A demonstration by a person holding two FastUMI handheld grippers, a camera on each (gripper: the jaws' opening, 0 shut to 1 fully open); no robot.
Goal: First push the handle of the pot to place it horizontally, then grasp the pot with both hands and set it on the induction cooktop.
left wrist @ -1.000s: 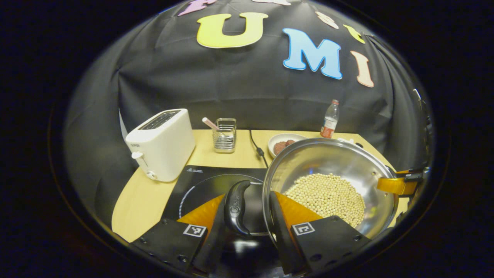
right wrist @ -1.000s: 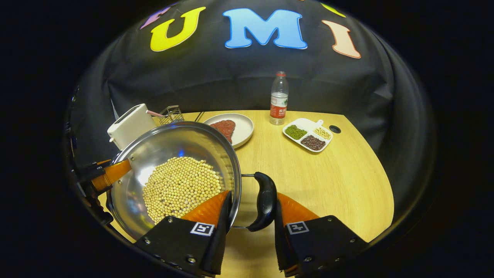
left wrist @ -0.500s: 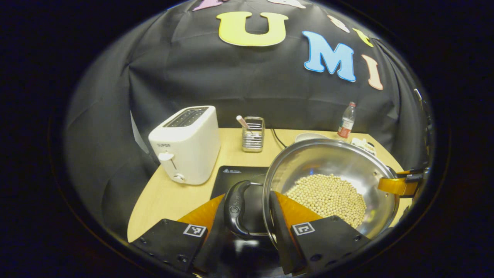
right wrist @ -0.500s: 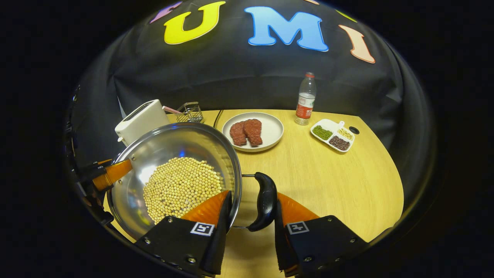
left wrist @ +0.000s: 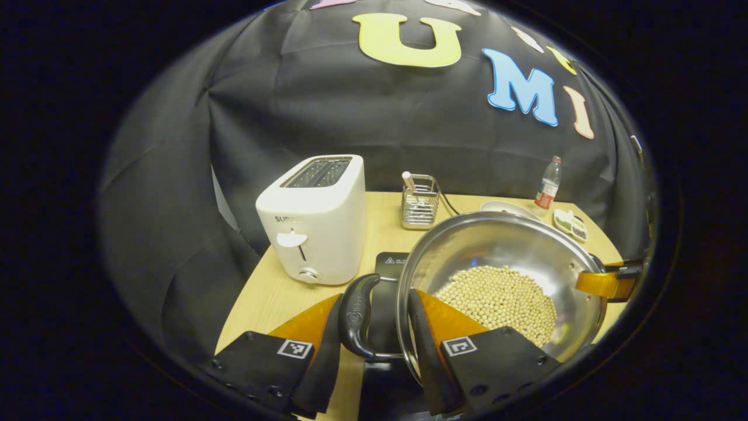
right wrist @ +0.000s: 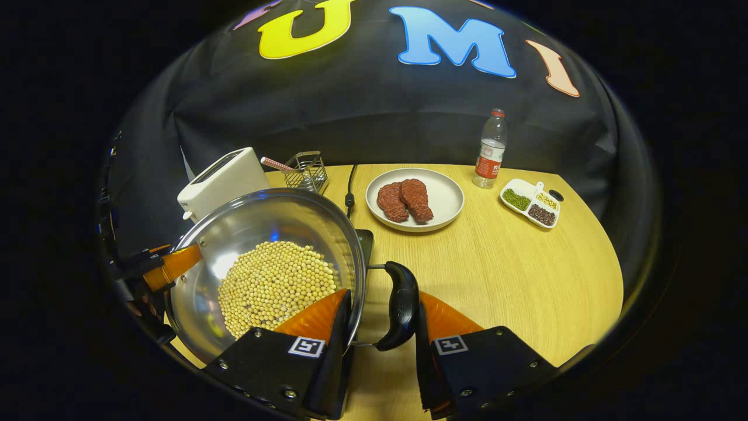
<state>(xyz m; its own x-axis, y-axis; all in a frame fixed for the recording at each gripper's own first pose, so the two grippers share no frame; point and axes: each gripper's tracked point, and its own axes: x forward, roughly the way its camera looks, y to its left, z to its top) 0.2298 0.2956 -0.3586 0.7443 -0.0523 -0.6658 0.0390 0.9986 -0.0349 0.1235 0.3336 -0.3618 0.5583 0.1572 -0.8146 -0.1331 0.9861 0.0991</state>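
A steel pot (left wrist: pixel 502 257) holding soybeans (left wrist: pixel 499 295) hangs between both grippers. My left gripper (left wrist: pixel 374 330) is shut on the pot's black left handle (left wrist: pixel 355 313), with one orange finger inside the rim. My right gripper (right wrist: pixel 380 327) is shut on the black right handle (right wrist: pixel 400 304) in the same way, the pot (right wrist: pixel 263 234) lying to its left. The black induction cooktop (left wrist: pixel 390 263) shows under and behind the pot's left side; one corner of the cooktop (right wrist: pixel 366 241) peeks past the rim. The right gripper (left wrist: pixel 605 282) and left gripper (right wrist: pixel 166 266) each show across the pot.
A white toaster (left wrist: pixel 312 219) stands close by on the left, a wire holder (left wrist: pixel 419 202) behind the pot. A plate of meat (right wrist: pixel 447 199), a bottle (right wrist: pixel 489 149), a divided bean dish (right wrist: pixel 530 202) and a cable (right wrist: pixel 349 187) lie toward the back right of the wooden table (right wrist: pixel 514 275).
Both grippers have carried the pot to the left. The toaster has come nearer, the cooktop has slid under the pot, and the plate now shows clear of the rim.
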